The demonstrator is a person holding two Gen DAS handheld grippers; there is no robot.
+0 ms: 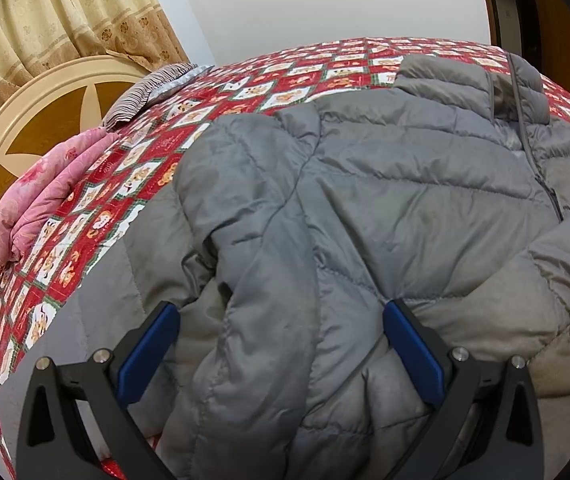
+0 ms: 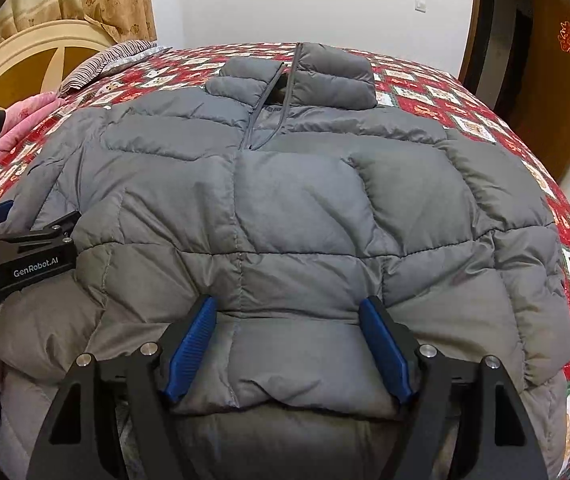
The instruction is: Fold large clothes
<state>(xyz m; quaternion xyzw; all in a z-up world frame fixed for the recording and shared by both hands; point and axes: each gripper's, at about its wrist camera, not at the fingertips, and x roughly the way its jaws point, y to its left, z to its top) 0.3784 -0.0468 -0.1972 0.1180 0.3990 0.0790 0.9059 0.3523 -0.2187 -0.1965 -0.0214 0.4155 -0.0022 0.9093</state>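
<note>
A grey quilted down jacket (image 2: 285, 208) lies spread front-up across a bed covered by a red patterned bedspread (image 2: 481, 120), filling the centre of both views, its collar (image 2: 301, 76) toward the top of the frame and its zip partly undone below the collar. In the left wrist view the sleeve (image 1: 253, 240) is folded inward over the body of the jacket, running from upper centre down to the lower middle. The left gripper (image 1: 281, 316) stands at the bottom of that view with its blue pads (image 1: 149, 352) wide apart, the sleeve bulging up between them; whether the pads press on the fabric cannot be told. The right gripper (image 2: 287, 312) sits at the bottom of the right wrist view, jaws likewise spread, straddling the jacket's lower hem area near the zip line; the padding swells between the blue pads (image 2: 191, 348), contact uncertain. The left gripper's black body also shows at the left edge of the right wrist view. A pink quilt (image 1: 37, 204) and a striped pillow (image 1: 145, 92) lie at the left side of the bed before a cream headboard (image 1: 13, 120); a curtain (image 1: 65, 12) hangs upper left.
</note>
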